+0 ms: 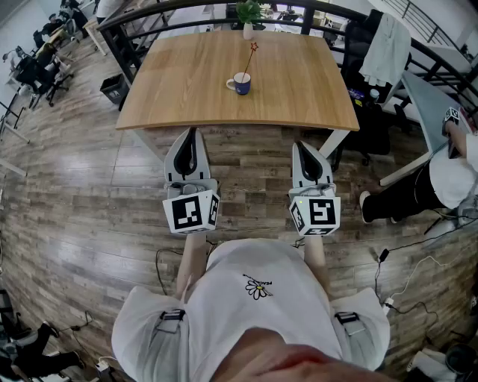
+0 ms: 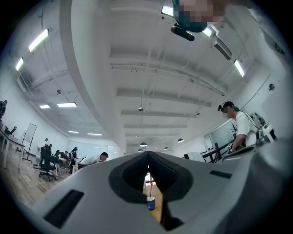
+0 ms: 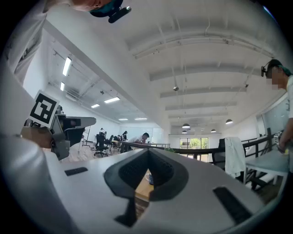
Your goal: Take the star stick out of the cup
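Item: star stick (image 1: pixel 250 61), thin and red, with the star at its upper end. It stood with its lower end inside the cup (image 1: pixel 240 83). In the head view its long axis ran from the cup mouth up and away from the person, leaning slightly to the right, star tip pointing toward the far edge of the table (image 1: pixel 187 97). In the left gripper view the stick (image 2: pixel 148 182) read as nearly upright above the cup (image 2: pixel 150 202). The cup was blue with a pale handle turned to the person's left. It sat near the middle of the wooden table, well apart from both tools. A small potted plant (image 1: pixel 248 16) stood at the far table edge, beyond the cup. The left gripper (image 1: pixel 192 134) was held over the wood-plank floor just short of the near table edge, jaws clenched together with nothing between them. The right gripper (image 1: pixel 302 148) was held level with it on the other side, jaws likewise pressed together and empty. Through the notch below its closed tips a corner of the table (image 3: pixel 142 188) and the cup (image 3: pixel 150 178) showed. A white garment (image 1: pixel 385 46) hung over a chair to the right of the table.
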`<action>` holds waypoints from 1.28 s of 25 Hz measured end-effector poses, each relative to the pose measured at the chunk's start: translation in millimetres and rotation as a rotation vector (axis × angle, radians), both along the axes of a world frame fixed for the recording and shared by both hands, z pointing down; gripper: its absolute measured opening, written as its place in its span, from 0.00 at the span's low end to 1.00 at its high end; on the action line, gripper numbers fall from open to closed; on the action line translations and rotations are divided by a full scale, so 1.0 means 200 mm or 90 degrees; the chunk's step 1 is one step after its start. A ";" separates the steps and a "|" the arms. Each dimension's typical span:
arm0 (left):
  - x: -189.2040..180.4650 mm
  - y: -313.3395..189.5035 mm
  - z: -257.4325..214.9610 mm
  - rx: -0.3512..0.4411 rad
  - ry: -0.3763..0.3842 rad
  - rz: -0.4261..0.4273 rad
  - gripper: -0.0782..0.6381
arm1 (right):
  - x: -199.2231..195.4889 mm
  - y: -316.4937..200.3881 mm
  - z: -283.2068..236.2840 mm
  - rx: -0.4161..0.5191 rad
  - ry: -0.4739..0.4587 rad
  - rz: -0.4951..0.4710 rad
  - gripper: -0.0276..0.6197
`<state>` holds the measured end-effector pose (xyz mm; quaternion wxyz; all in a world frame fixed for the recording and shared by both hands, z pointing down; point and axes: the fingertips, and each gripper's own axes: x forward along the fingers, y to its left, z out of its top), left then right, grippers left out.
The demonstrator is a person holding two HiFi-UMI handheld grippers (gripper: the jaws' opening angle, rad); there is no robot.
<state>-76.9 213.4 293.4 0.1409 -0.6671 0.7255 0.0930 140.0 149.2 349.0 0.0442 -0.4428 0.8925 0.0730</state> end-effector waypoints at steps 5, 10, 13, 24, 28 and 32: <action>-0.01 0.00 -0.01 0.004 0.002 -0.004 0.13 | 0.00 -0.01 0.00 0.004 0.001 -0.004 0.05; -0.01 -0.01 -0.01 0.010 -0.001 -0.003 0.13 | 0.03 -0.04 -0.01 -0.012 -0.043 -0.011 0.05; -0.01 -0.04 -0.01 0.011 0.001 -0.004 0.13 | 0.08 -0.06 -0.02 -0.013 -0.062 0.002 0.05; 0.09 -0.16 0.01 -0.004 -0.016 0.022 0.13 | 0.16 -0.14 0.01 -0.023 -0.092 0.010 0.05; 0.04 -0.18 0.02 -0.014 -0.016 0.006 0.13 | 0.09 -0.17 0.03 -0.032 -0.088 -0.019 0.05; -0.02 -0.20 0.05 -0.022 -0.006 -0.012 0.13 | 0.02 -0.19 0.07 -0.037 -0.075 -0.041 0.05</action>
